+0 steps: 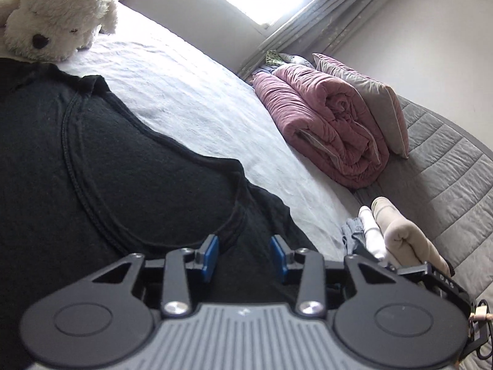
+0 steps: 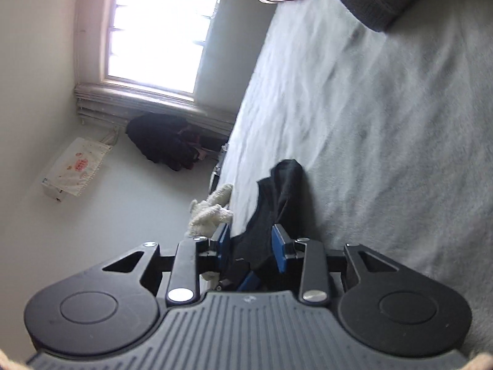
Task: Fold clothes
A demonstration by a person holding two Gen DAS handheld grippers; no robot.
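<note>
Blue pads of our left gripper (image 1: 244, 257) stand apart over the black shirt's (image 1: 123, 166) neckline, clamping nothing.
We spread the shirt flat across the white bed (image 1: 197, 98) so it folds cleanly; our right gripper (image 2: 251, 248) has dark cloth between parted pads, though we cannot tell if it pinches. Folded socks (image 1: 397, 231) wait near the bed's edge, the teddy (image 1: 58, 15) beyond.

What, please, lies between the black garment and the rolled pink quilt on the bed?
Only bare white sheet separates the black garment from the pink quilt, in the left wrist view.
</note>
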